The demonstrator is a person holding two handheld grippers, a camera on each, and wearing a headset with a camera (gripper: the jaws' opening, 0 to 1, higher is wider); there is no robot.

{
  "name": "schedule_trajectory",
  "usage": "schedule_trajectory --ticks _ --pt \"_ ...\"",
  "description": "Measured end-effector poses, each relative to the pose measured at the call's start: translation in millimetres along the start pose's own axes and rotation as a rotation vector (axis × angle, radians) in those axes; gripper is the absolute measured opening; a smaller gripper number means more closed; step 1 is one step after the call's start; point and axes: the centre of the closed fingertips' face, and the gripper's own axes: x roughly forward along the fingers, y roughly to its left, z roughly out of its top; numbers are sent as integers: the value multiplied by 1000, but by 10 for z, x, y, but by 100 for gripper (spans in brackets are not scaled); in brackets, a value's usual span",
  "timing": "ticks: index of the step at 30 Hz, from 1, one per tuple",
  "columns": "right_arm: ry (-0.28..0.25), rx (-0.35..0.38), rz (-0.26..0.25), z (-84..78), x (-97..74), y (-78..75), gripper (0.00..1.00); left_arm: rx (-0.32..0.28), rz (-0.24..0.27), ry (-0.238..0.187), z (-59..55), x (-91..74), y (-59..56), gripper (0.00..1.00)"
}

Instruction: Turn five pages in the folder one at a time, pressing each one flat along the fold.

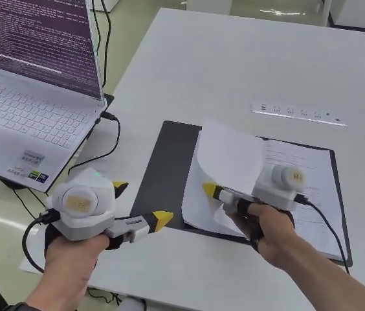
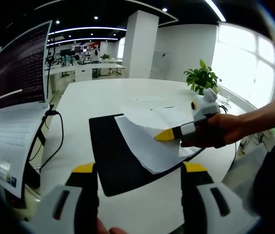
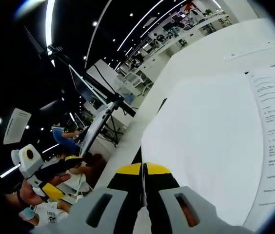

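Your right gripper [image 1: 210, 189] is pinching the loose edge of a page [image 1: 231, 155]. In the right gripper view its two yellow-tipped fingers [image 3: 129, 169] are sitting closed together with the sheet's edge between them. The page is standing lifted and curling, with its blank side facing you. It's arching over the middle of the folder [image 1: 163, 168], and its lower part is lying on the stack beneath.

The folder is black and is lying open on the white table [image 1: 234, 58], near your edge and to the right of the laptop [image 1: 33, 97]. The left cover is showing bare black. The right half is carrying a printed sheet [image 1: 312, 181], and the lifted page is partly covering it.

You're holding the left gripper [image 1: 142, 202] low at the left, apart from the folder and just beside its near left corner. Its fingers are spread wide and gripping nothing. In the left gripper view they're framing the folder's near corner, with the right gripper and the raised page straight ahead.

The laptop is sitting open with text on its screen, and cables are trailing off its right side. A white power strip [image 1: 297, 111] is lying on the table beyond the folder. A potted plant [image 2: 202, 77] is standing past the table's far side.
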Motion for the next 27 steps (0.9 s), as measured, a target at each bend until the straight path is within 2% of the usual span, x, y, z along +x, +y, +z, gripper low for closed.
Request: schedule_trajectory --ticks 8,18,27 --pt "21 17 -16 -71 79 -64 0 -8 0 -10 40 -13 57 69" --pt "44 32 -43 -167 154 -122 1 -11 3 -9 33 -25 113 69" --pt "70 48 -57 -272 232 -163 6 -25 -8 -12 46 -10 68 69"
